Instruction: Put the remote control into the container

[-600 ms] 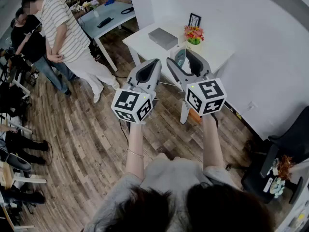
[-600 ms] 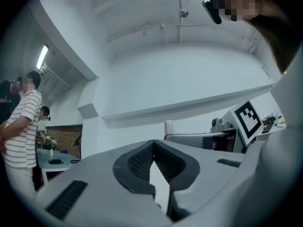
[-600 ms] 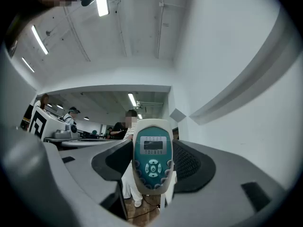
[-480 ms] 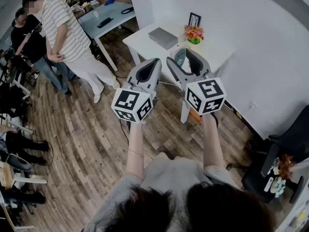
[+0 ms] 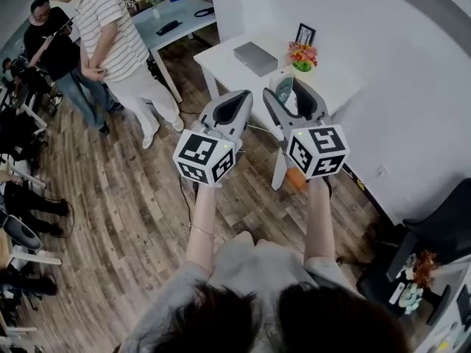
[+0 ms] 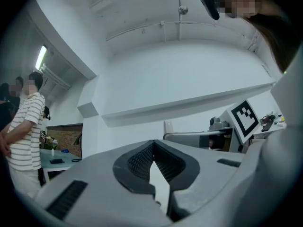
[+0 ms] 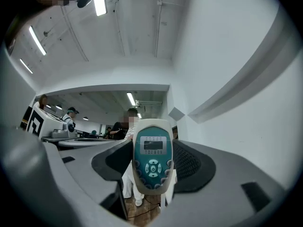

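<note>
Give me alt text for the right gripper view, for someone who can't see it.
The right gripper clamps a white remote with a teal face between its jaws, screen above buttons. Behind it are a white wall, ceiling lights and people.

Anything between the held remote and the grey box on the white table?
Nothing visible: the right gripper holds the remote in open air, the grey box lies on the white table, flowers off to one side.

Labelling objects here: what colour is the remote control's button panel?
Teal panel, white casing on the remote control; clearest in the right gripper view.
</note>
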`<state>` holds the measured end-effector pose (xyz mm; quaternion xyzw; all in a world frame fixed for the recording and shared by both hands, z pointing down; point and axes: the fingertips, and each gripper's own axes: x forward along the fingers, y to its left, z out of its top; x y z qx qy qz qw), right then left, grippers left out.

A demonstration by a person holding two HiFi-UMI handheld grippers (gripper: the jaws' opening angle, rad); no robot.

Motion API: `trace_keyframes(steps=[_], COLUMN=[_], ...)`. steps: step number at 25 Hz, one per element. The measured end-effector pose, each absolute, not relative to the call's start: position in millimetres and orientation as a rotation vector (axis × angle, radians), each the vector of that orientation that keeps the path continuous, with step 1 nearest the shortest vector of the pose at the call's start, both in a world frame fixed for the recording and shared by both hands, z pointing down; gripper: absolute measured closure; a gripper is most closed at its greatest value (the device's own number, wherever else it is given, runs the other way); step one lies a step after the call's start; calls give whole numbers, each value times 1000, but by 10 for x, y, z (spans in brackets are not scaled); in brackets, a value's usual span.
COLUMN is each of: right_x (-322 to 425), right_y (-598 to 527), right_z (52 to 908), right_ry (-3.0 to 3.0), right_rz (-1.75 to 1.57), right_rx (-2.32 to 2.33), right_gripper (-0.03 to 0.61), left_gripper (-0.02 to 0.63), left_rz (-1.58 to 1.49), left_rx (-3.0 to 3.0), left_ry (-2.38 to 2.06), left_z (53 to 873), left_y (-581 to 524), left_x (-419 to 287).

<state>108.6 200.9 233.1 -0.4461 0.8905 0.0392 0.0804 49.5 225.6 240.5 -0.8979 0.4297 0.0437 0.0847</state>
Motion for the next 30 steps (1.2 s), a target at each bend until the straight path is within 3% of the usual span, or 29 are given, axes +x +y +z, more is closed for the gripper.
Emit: trace_keyframes(steps=[10, 30], right_x=[952, 699], right_y=[1745, 511], right_z=[2528, 2461], right_ry=[2698, 2709], right_rz=[-11, 65], right_rx=[-1294, -1365], right_gripper=[313, 313], left_gripper=[611, 611], left_rz=[68, 144], left_rx=[-2695, -2725], left_ry=[1394, 1315], left_z=[2616, 2537], left_y=[2071, 702], left_x=[257, -58])
